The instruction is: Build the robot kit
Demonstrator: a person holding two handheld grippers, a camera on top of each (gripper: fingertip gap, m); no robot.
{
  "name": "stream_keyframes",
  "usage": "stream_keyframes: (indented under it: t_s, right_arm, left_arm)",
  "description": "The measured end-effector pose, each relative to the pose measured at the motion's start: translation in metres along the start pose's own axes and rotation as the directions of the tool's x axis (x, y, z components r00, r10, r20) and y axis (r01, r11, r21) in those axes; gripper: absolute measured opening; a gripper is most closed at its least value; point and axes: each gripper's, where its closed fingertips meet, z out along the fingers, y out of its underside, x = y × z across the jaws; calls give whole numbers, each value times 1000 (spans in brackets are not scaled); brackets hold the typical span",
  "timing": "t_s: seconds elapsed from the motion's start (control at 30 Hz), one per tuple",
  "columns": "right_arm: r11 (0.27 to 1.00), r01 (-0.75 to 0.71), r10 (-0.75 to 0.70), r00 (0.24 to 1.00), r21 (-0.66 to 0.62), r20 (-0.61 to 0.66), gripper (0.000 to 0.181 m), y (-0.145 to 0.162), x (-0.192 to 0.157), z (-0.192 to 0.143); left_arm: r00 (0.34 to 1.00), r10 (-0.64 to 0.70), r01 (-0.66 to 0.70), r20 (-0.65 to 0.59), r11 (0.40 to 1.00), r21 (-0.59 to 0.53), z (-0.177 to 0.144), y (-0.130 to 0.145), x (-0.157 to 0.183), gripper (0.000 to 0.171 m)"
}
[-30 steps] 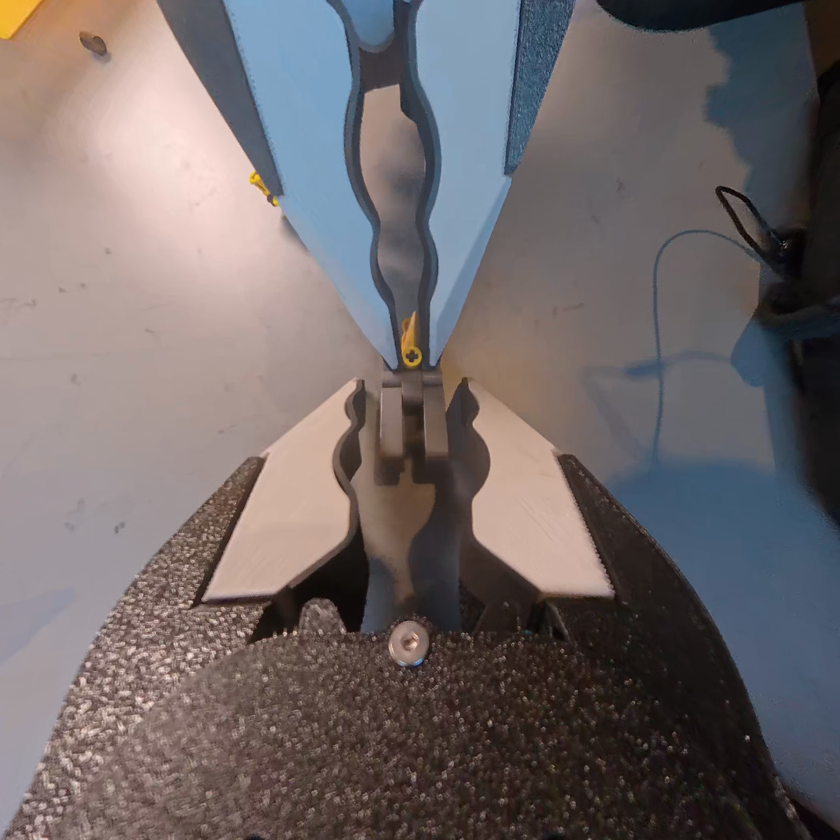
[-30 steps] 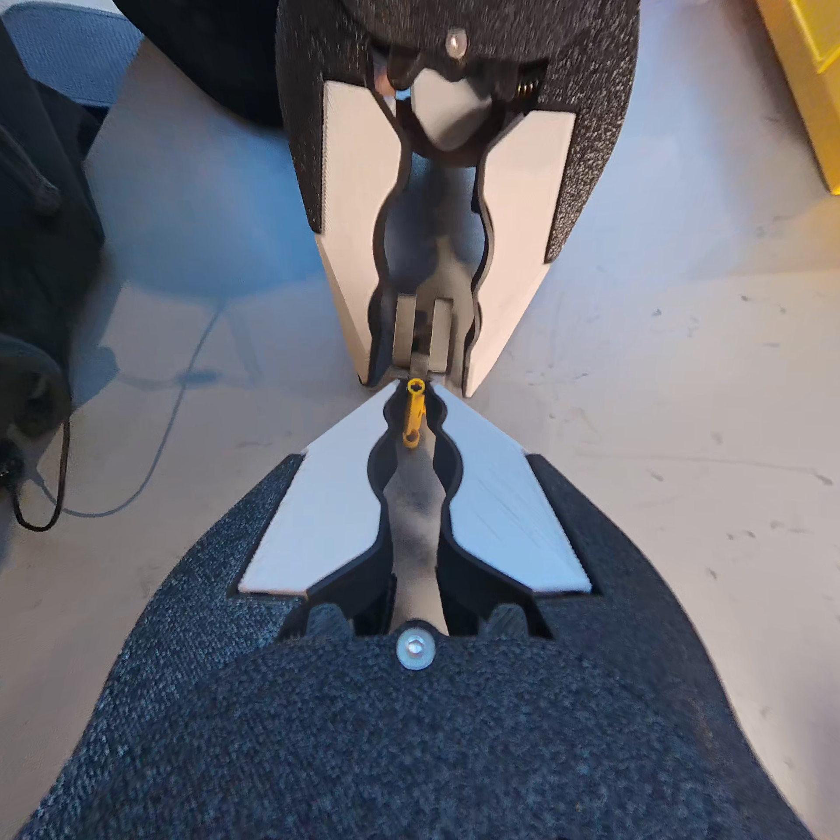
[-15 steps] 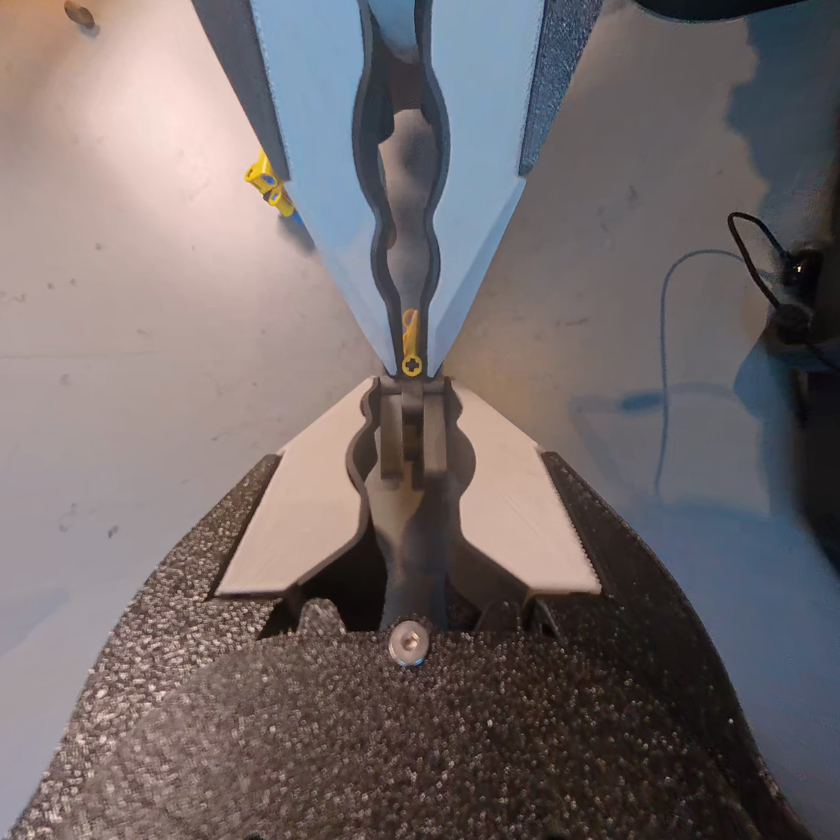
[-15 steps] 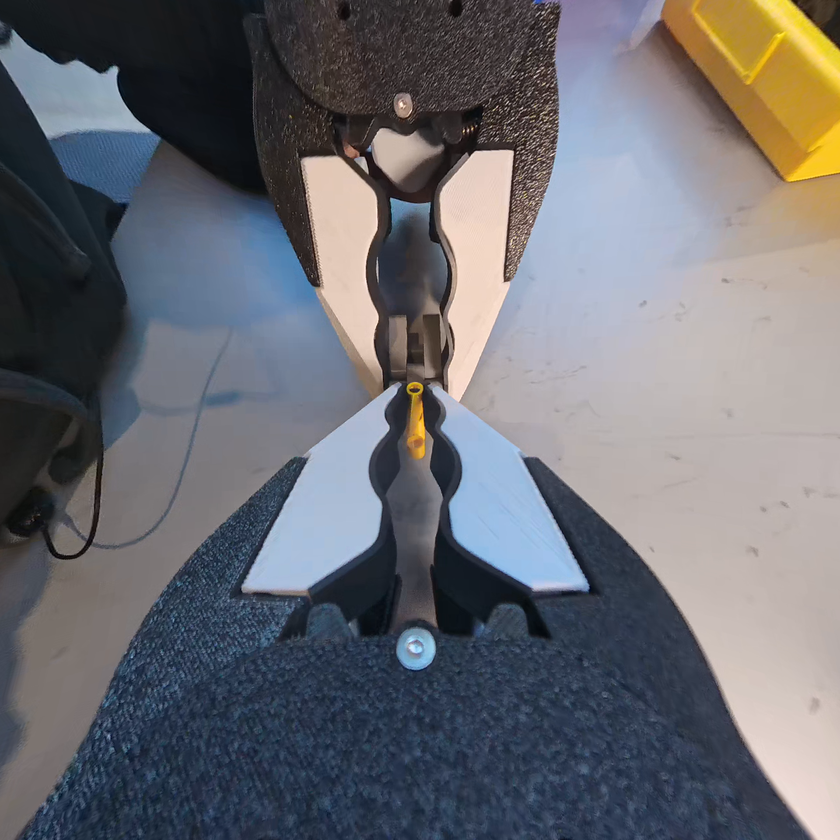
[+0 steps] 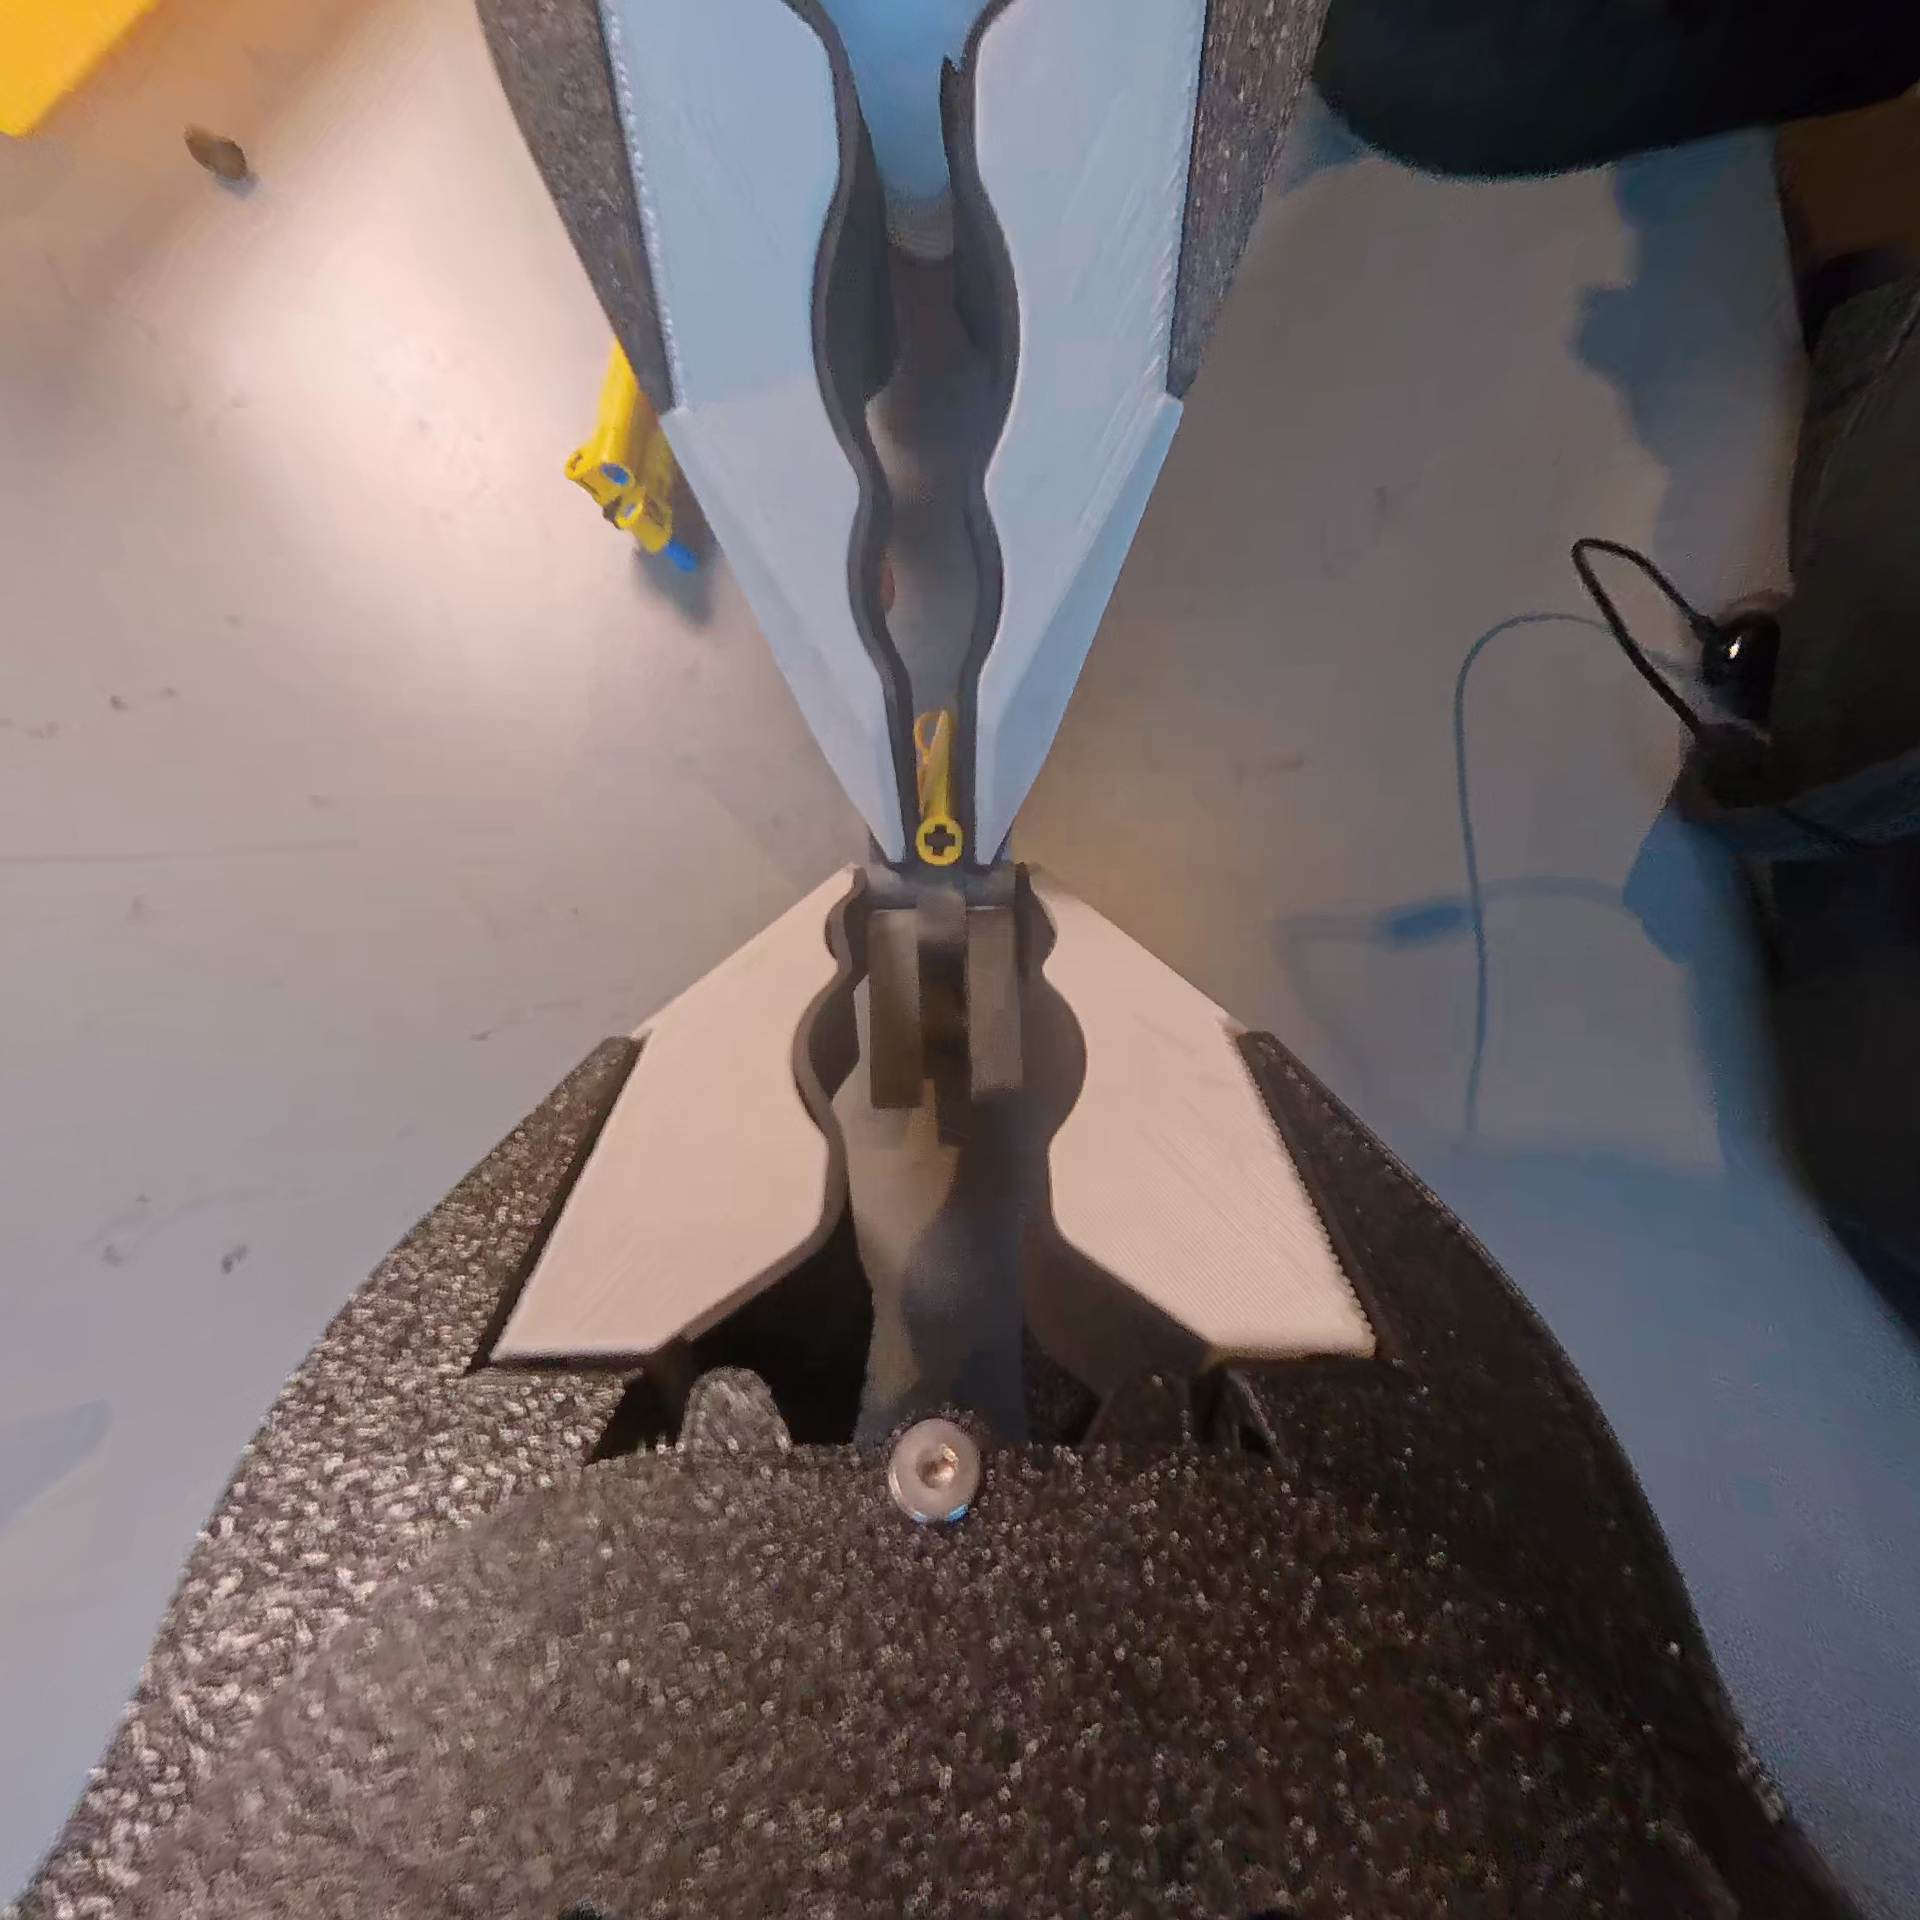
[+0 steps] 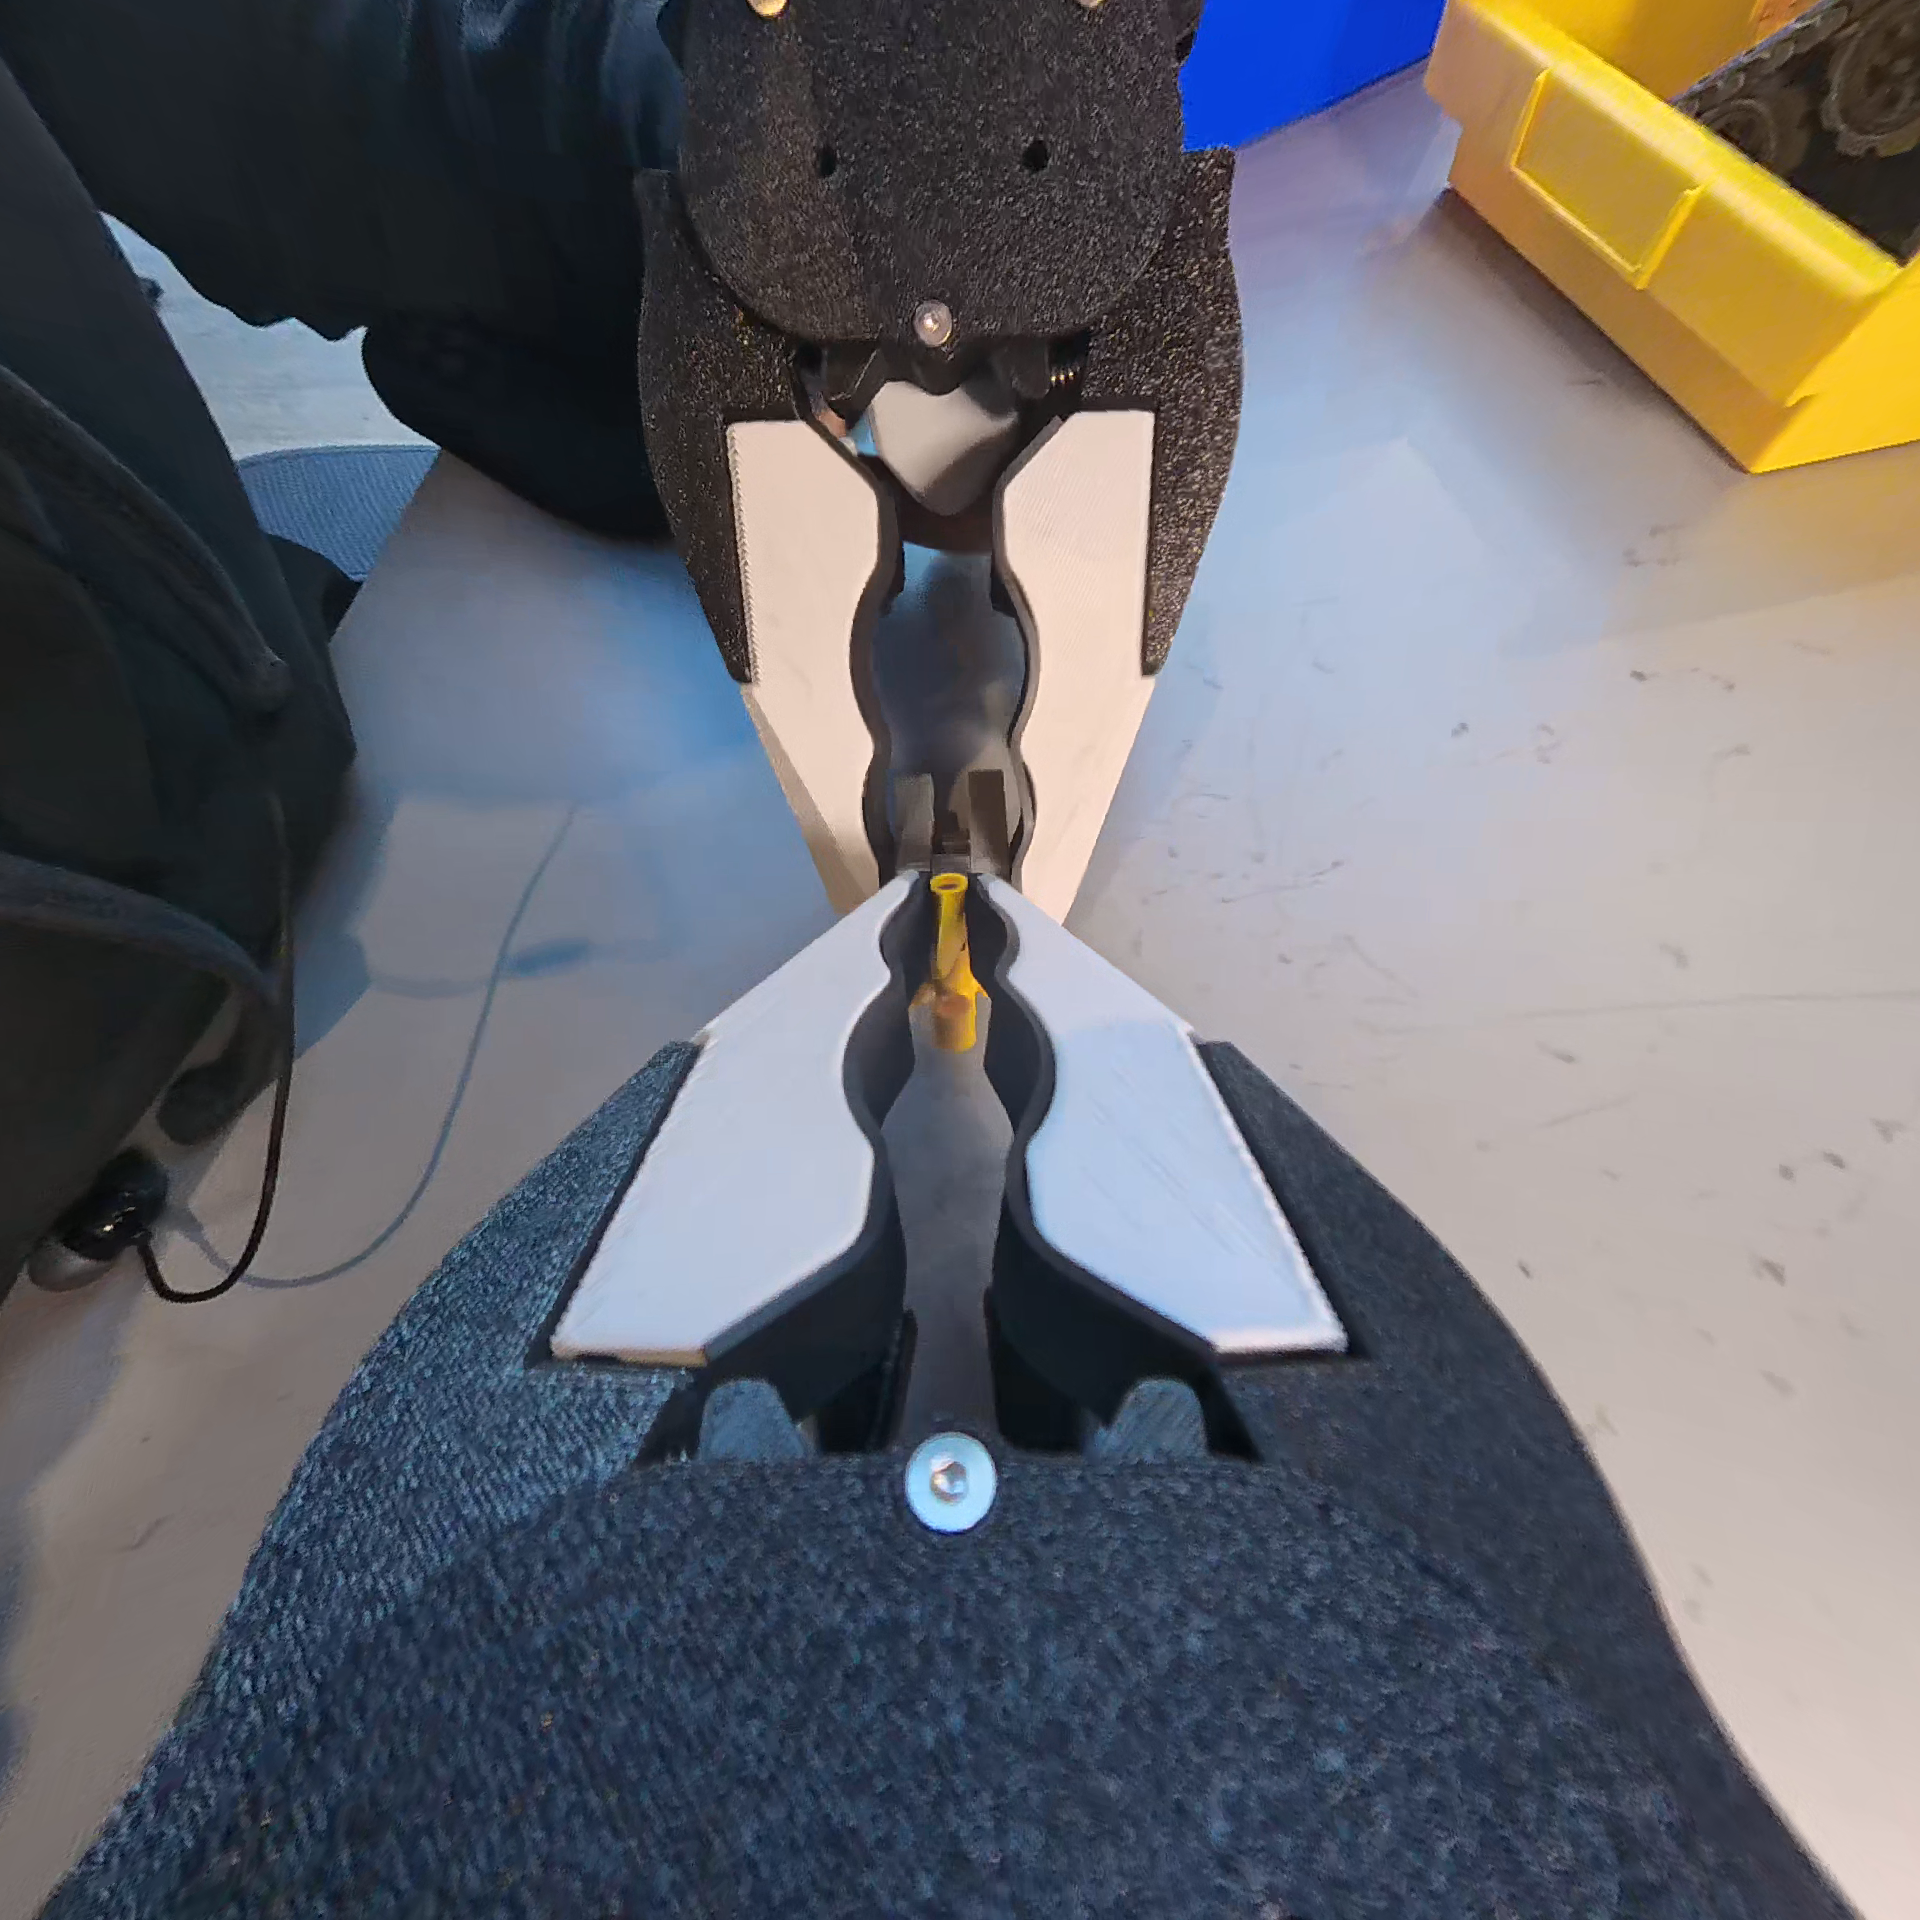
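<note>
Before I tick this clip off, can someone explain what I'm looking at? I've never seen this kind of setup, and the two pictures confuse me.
These are two hand-held grippers, each with a camera looking forward along its own two fingers. A person holds one in each hand; there is no robot arm.

In the left wrist view, the speckled black body at the bottom is the left gripper. It is shut on a dark gray part. The pale pointed gripper coming from the top is the other one.

The right wrist view shows the reverse: the right gripper is at the bottom, shut on a small yellow connector piece. The two grippers meet tip to tip above a gray table.

Also on the table: a yellow bin, a loose yellow and blue piece and a thin black cord.
</note>
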Motion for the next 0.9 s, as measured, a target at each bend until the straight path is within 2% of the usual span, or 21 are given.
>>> stream_keyframes:
  t_s: [0.07,0.13,0.37,0.73,0.77,0.8,0.83,0.87,0.9]
  right_arm:
    - [999,3,-2,1000,34,-12,5,-5,1,-3]
    - [999,8,-8,1000,45,-18,5,-6,1,-4]
    - [999,20,-20,1000,-30,7,4,5,-6,1]
    - [1000,12,-11,1000,-21,20,4,5,-7,0]
    - [998,-11,8,999,69,38,5,-10,-9,-2]
    - [966,-104,80,991,238,108,4,-43,-13,-13]
    - [987,-11,3,999,163,48,4,-34,-7,-9]
    - [996,38,-42,998,80,43,5,-20,-9,-5]
    - [994,7,-14,998,106,64,5,-20,-12,-8]
  left_arm:
    - [1000,-10,10,-5,997,72,-3,-9,0,30]
    - [1000,-11,11,5,994,109,-2,-16,-1,25]
    - [1000,10,-10,3,1000,-3,10,-6,5,25]
    - [1000,1,-1,0,999,-33,12,-4,5,25]
    - [1000,5,-5,4,999,-34,13,-5,5,25]
    - [1000,10,-9,6,999,-35,13,-5,5,25]
    - [1000,7,-7,6,999,-34,13,-5,5,25]
    - [1000,2,-1,9,1000,-28,13,-5,5,25]
    - [1000,4,-3,10,1000,-23,12,-4,6,25]
